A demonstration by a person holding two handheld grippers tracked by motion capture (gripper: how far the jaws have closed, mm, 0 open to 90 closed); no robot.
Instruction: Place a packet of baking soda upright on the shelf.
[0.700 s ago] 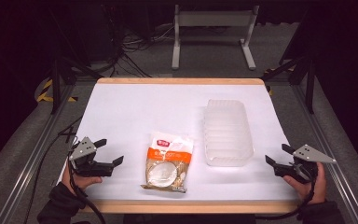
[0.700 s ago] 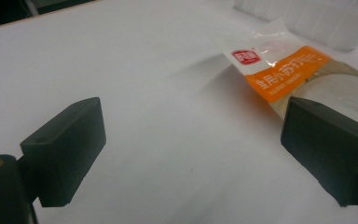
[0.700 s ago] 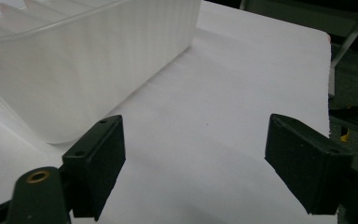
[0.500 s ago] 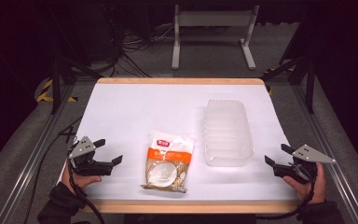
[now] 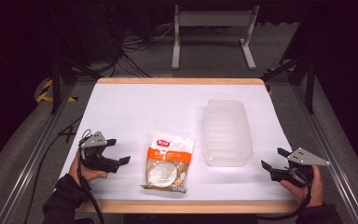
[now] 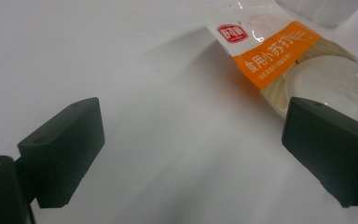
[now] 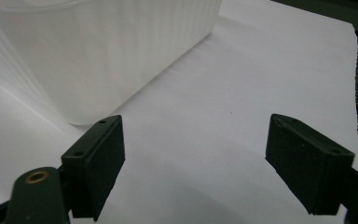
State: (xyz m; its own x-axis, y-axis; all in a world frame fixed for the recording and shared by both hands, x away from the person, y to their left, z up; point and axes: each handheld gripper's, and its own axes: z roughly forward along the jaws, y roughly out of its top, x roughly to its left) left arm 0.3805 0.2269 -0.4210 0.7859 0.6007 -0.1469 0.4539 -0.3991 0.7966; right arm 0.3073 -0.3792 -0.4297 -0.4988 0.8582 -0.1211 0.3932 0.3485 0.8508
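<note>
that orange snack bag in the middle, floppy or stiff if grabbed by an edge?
Probably floppy: the bag is thin clear film lying flat on the table. Glossy highlights suggest it may be slippery. The round contents look like they could shift or sag.

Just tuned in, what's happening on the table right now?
A person holds a gripper in each hand at the near edge of the white table. The left gripper is open, aimed at the orange-and-white food packet without touching it. The right gripper is open too, beside the clear plastic tub. Nothing is held.
</note>
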